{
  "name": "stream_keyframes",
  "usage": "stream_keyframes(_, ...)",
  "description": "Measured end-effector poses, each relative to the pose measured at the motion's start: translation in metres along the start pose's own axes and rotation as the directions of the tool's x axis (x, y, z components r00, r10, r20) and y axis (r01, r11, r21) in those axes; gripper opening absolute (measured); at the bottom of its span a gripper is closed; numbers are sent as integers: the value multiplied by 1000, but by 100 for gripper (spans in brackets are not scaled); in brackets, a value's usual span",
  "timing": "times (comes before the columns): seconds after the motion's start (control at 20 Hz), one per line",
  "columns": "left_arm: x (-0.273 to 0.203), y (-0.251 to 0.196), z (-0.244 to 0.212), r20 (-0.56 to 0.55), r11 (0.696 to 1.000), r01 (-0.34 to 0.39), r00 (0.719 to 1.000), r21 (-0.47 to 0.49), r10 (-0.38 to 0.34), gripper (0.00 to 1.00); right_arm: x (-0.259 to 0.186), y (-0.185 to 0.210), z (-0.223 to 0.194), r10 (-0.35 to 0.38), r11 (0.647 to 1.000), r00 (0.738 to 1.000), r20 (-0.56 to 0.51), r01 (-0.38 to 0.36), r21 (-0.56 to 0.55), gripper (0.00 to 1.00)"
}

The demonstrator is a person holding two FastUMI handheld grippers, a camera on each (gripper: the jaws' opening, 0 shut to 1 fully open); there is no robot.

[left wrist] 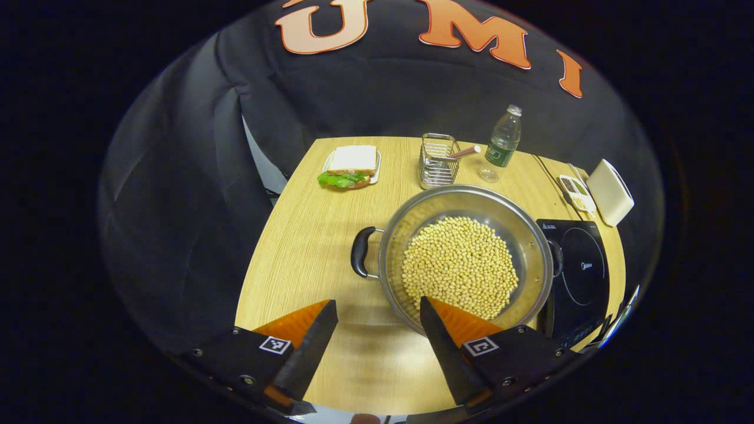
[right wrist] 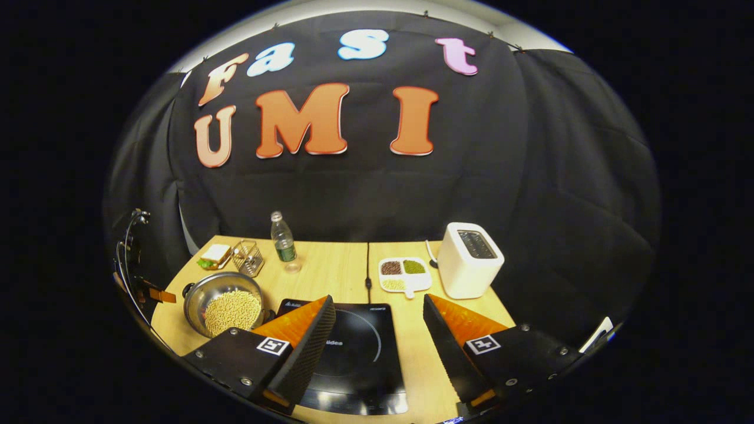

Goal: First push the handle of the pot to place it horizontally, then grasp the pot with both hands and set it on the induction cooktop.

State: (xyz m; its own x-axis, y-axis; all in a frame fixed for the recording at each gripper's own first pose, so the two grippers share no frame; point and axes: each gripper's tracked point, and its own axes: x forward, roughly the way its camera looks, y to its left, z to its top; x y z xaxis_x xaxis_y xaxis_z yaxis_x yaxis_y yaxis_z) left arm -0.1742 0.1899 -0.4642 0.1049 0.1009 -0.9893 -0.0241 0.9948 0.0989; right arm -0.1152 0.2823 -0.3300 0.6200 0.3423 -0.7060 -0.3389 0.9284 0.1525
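The steel pot (left wrist: 465,259) of soybeans (left wrist: 459,274) sits on the wooden table (left wrist: 306,247) just left of the induction cooktop (left wrist: 580,268). The left gripper (left wrist: 377,330) hovers near it, jaws apart, holding nothing. The right gripper view shows the right gripper (right wrist: 377,330), jaws apart over the cooktop, plus a toaster (right wrist: 469,259) and divided dish (right wrist: 403,274) of grains.

On the tabletop (left wrist: 306,235), the pot (left wrist: 465,259) of beans (left wrist: 459,265) stands just left of the cooktop (left wrist: 580,268). Behind the pot are a sandwich plate (left wrist: 351,165), a wire basket (left wrist: 439,162) and a bottle (left wrist: 503,144). Behind the cooktop, a divided dish (right wrist: 403,274) lies left of the toaster (right wrist: 469,259).
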Motion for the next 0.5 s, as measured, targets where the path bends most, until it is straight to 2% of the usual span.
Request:
stream_keyframes(0.2, 26, 7, 15, 10, 991, 100, 995, 84, -101, 90, 32, 80, -29, 61, 998, 992, -114, -58, 27, 94)
stream_keyframes(0.35, 39, 7, 27, 24, 980, 149, 988, 132, -154, 90, 59, 142, -56, 139, 990, 968, -209, -130, 55, 93)
stream_keyframes(0.5, 49, 4, 31, 26, 973, 180, 982, 147, -186, 91, 76, 180, -76, 188, 982, 941, -283, -174, 74, 92)
